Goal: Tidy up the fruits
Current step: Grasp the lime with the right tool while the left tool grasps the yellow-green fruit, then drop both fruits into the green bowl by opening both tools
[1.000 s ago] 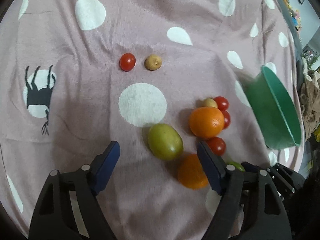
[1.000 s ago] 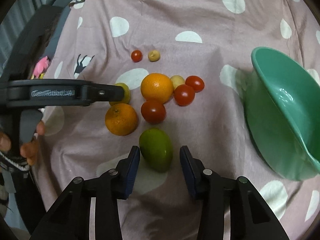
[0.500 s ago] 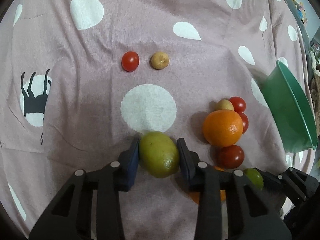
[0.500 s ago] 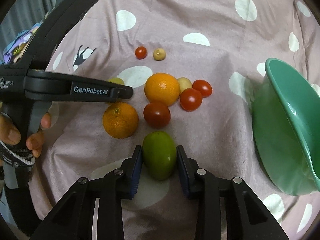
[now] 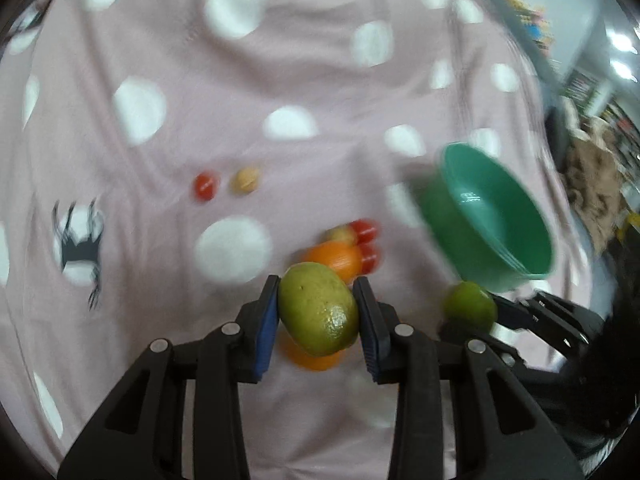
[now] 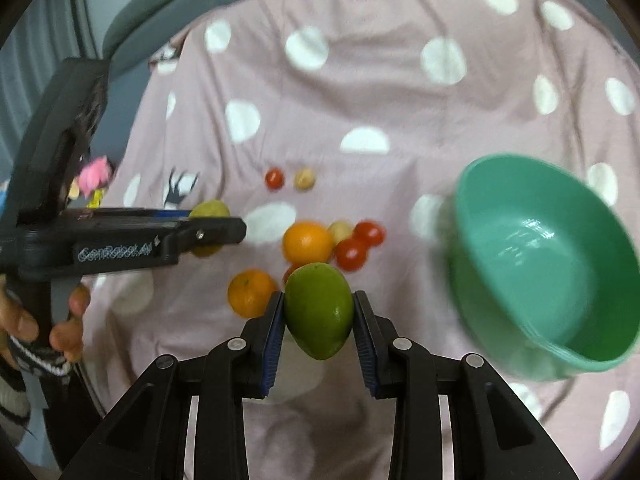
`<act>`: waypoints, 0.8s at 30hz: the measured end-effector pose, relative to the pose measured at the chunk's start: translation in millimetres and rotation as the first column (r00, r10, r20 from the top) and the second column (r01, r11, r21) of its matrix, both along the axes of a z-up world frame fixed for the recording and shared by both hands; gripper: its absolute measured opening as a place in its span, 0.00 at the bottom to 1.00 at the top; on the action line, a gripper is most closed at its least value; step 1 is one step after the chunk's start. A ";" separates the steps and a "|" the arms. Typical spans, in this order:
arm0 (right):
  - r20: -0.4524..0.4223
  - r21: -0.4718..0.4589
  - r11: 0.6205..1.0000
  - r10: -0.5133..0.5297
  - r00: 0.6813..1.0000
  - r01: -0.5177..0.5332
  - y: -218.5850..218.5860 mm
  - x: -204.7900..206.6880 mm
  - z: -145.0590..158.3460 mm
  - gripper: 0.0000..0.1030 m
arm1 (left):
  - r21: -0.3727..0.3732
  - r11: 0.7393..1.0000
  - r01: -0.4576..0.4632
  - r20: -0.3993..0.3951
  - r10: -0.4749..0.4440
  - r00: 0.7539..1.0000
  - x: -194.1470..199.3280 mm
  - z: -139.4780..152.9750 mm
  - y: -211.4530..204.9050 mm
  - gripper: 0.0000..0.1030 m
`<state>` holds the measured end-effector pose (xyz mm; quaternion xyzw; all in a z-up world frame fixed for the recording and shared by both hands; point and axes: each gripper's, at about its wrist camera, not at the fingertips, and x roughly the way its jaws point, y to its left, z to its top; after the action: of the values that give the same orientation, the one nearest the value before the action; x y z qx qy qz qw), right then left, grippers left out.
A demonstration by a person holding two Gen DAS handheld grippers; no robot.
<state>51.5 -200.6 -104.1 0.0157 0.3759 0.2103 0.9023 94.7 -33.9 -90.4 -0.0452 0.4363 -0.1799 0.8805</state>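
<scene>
My left gripper [image 5: 316, 312] is shut on a yellow-green mango [image 5: 318, 308] and holds it above the blanket. My right gripper [image 6: 319, 316] is shut on a darker green mango [image 6: 319, 310], also lifted. In the right wrist view the left gripper [image 6: 224, 230] shows at the left with its mango [image 6: 210, 210] peeking out. In the left wrist view the right gripper's mango [image 5: 470, 306] shows at the right. On the blanket lie an orange [image 6: 307, 241], a second orange [image 6: 251, 292], red tomatoes [image 6: 351, 253] and a small yellowish fruit [image 6: 340, 230]. A green bowl [image 6: 552, 264] stands tilted at the right.
A lone small tomato [image 6: 274, 179] and a tan fruit [image 6: 304, 179] lie farther back on the pink dotted blanket [image 6: 360, 92]. A person's hand [image 6: 60, 320] grips the left tool's handle. Clutter shows beyond the blanket's right edge [image 5: 592, 184].
Both grippers closed on their green mangoes and lifted them off the blanket. The views now look from higher up, with the bowl more in sight.
</scene>
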 end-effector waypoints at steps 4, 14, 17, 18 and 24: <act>0.067 0.018 0.996 -0.089 0.994 0.088 -31.4 -6.0 18.5 0.34 | -0.002 0.991 0.134 0.075 -0.134 0.988 -2.3 22.2 -45.1 0.35; 0.100 0.019 0.940 -0.341 0.935 0.341 -110.1 -8.9 20.2 0.34 | -0.011 0.947 0.322 0.092 -0.320 0.943 25.0 21.9 -153.8 0.35; 0.085 0.020 0.930 -0.368 0.926 0.368 -126.2 -7.2 13.3 0.34 | 0.008 0.940 0.341 0.087 -0.340 0.936 30.7 18.0 -175.4 0.35; 0.078 0.015 0.927 -0.374 0.924 0.374 -127.9 -5.6 10.8 0.34 | 0.014 0.940 0.341 0.080 -0.340 0.937 31.6 16.6 -179.3 0.35; 0.060 -0.007 0.925 -0.379 0.924 0.380 -129.5 0.8 1.9 0.34 | 0.057 0.945 0.323 0.042 -0.325 0.945 38.1 2.9 -186.1 0.47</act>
<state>52.3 -330.1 -102.3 0.0737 0.3416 0.0288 0.9365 132.8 -220.0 -87.5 0.0534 0.4196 -0.3123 0.8506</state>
